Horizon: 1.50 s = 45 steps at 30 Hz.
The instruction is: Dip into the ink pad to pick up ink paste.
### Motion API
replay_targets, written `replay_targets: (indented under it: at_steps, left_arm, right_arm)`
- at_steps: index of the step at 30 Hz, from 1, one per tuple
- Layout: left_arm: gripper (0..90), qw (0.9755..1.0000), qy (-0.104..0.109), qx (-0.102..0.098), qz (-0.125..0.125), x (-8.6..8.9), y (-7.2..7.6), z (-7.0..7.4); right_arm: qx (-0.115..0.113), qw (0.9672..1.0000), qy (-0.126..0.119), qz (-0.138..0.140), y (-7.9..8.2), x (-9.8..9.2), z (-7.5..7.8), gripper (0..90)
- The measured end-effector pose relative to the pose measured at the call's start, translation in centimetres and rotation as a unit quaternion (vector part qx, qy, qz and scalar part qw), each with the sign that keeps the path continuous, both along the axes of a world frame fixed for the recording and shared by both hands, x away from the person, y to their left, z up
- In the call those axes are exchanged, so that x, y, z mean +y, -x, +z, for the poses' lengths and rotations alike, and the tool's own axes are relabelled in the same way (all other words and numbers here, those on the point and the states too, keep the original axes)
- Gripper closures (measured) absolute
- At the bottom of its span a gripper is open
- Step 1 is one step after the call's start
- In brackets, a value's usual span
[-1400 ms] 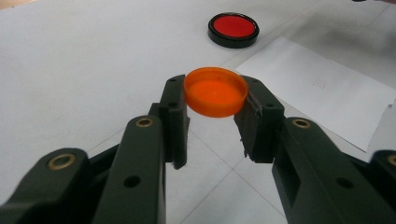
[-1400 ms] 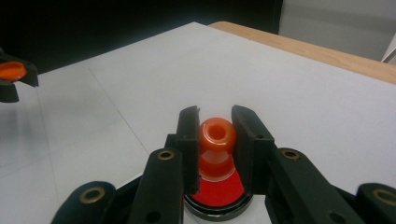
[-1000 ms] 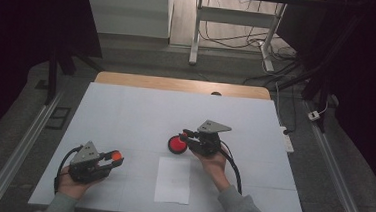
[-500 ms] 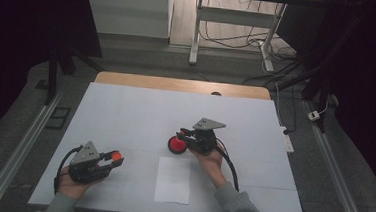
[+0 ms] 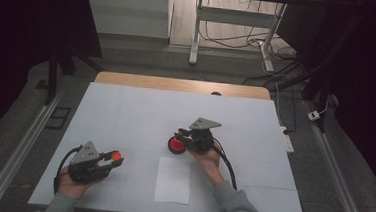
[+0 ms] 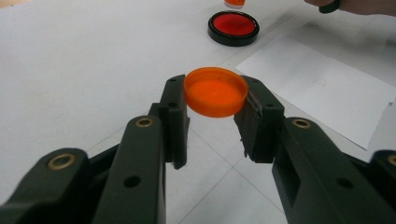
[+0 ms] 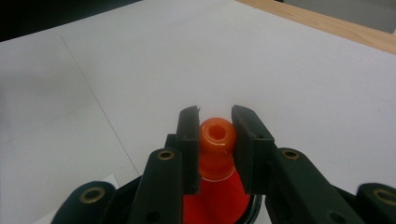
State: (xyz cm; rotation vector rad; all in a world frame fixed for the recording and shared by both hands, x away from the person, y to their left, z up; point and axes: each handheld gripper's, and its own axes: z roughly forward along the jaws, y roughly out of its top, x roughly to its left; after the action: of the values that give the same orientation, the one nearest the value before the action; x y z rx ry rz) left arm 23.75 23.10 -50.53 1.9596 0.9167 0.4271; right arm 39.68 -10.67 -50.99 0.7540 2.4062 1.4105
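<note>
We held the left gripper [image 6: 215, 105] clamped on an orange cap [image 6: 215, 91], gripped by its rim and lifted clear of the white table cover [image 5: 125, 111]. In the high view that cap [image 5: 116, 156] sat at the left gripper's [image 5: 109, 159] tip, near the table's front left. The right gripper [image 7: 215, 140] was closed around the orange handle [image 7: 216, 144] of a stamp standing in a round black ink pad [image 6: 233, 27] with a red inking surface. The pad [image 5: 176, 145] lay just beyond a white sheet of paper [image 5: 173, 180], touching the right gripper [image 5: 183, 138].
</note>
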Motion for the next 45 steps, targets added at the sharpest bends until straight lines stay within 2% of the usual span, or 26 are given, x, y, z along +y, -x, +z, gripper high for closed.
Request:
replay_targets:
  at_steps: [12, 24, 28, 36, 45]
  left_arm:
    - [64.8, 1.0, 0.0, 0.001, -0.001, 0.0, 0.0, 0.0]
    - [64.8, 1.0, 0.001, 0.002, -0.001, 0.1, 0.0, 0.0]
    - [64.8, 1.0, 0.001, 0.002, 0.0, 0.1, 0.0, 0.0]
    - [64.8, 1.0, 0.001, 0.001, 0.001, 0.1, 0.0, 0.0]
    - [64.8, 1.0, 0.001, 0.003, 0.001, 0.0, 0.0, 0.0]
  right_arm:
    - [0.002, 1.0, 0.003, 0.003, -0.1, 0.4, -0.4, 72.2]
    - [0.009, 0.9996, 0.026, -0.003, -0.3, 0.5, -1.0, 72.2]
    - [0.007, 0.999, 0.045, -0.001, -0.1, 0.6, -1.2, 72.2]
    - [-0.006, 0.9986, 0.052, 0.001, 0.1, 0.7, -1.5, 72.6]
    - [-0.007, 0.9987, 0.051, 0.001, 0.1, 0.7, -1.5, 72.7]
